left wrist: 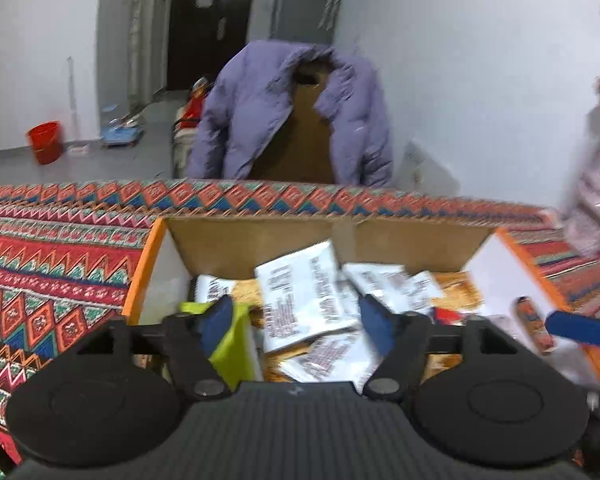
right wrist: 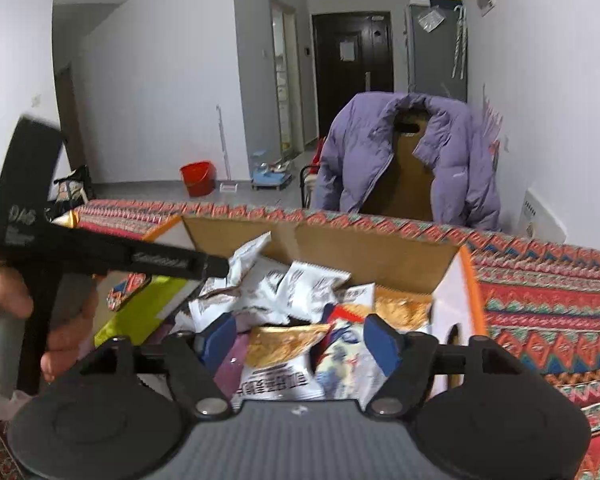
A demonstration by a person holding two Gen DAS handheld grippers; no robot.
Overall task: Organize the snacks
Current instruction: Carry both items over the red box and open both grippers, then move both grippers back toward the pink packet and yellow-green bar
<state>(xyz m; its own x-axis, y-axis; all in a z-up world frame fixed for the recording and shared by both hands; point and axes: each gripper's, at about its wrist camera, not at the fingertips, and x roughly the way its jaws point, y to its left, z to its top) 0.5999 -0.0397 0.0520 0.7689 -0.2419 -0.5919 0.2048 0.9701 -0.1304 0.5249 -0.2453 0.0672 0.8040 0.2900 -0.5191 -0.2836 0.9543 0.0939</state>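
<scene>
Open-topped box [right wrist: 466,280] crammed with snack packets [right wrist: 312,288]; little room left inside; patterned cloth [right wrist: 548,320] unobstructed at right.

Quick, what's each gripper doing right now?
Left gripper: open, empty, over the snack box.
Right gripper: open, empty, over the same box.

I can read very little here. The black gripper [right wrist: 108,258] that comes in from the left of my right camera has "DAS" printed in pale letters on its body. One white snack packet [right wrist: 278,386] in the box [right wrist: 380,258] has bold black Korean letters, upside down. The other packets are too blurry to read.
</scene>
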